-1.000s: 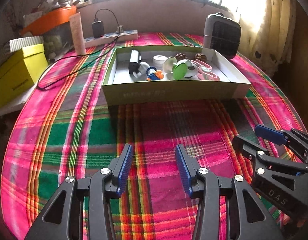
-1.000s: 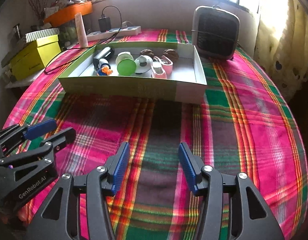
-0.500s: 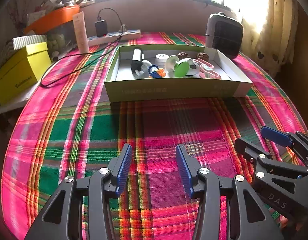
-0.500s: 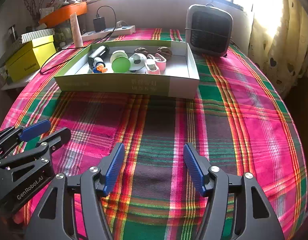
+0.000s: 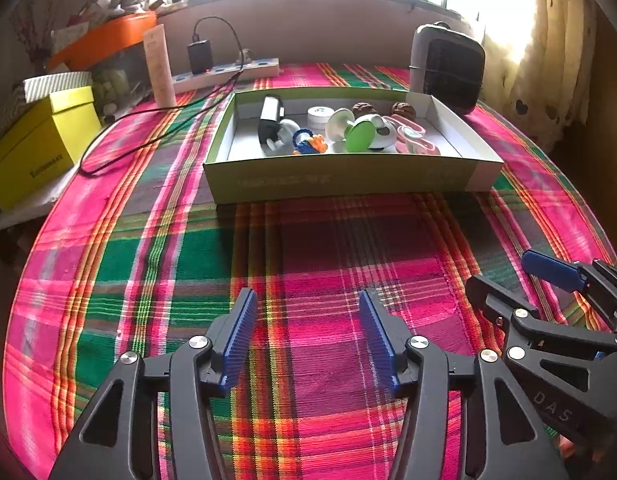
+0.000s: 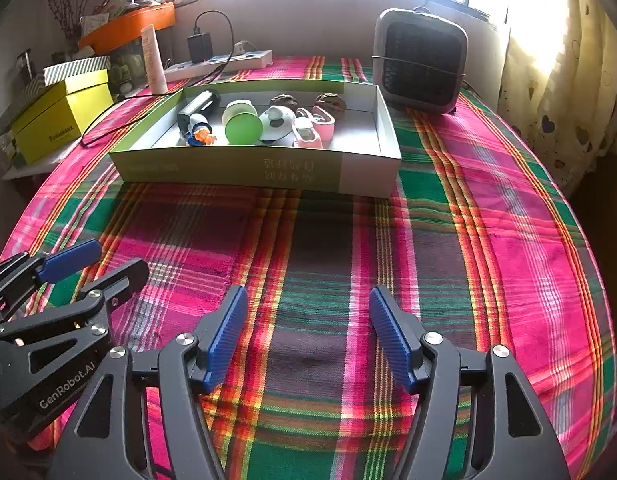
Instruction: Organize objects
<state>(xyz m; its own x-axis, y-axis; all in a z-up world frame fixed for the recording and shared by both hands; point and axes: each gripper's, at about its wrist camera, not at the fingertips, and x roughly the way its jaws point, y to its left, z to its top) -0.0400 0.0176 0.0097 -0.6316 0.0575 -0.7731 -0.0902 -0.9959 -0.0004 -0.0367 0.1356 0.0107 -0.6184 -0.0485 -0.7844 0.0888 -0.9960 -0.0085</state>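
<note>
A shallow green-and-white box (image 5: 348, 178) (image 6: 244, 168) stands on the plaid tablecloth, far from both grippers. It holds a black cylinder (image 5: 270, 118), a green disc (image 6: 243, 129), a blue-and-orange toy (image 5: 308, 145), pink shoes (image 6: 314, 126), two walnuts (image 5: 402, 110) and white pieces. My left gripper (image 5: 308, 332) is open and empty above the near cloth; it also shows in the right wrist view (image 6: 96, 260). My right gripper (image 6: 306, 328) is open and empty beside it; it also shows in the left wrist view (image 5: 520, 272).
A grey fan heater (image 6: 420, 62) stands behind the box at the right. A power strip (image 5: 224, 76) with charger and cable, a cream tube (image 5: 159, 66), a yellow box (image 5: 36, 144) and an orange box (image 6: 128, 26) sit at the back left. A curtain (image 6: 568, 60) hangs right.
Both grippers have drawn back from the box, so it looks smaller and farther. The right gripper's jaws have opened a little wider.
</note>
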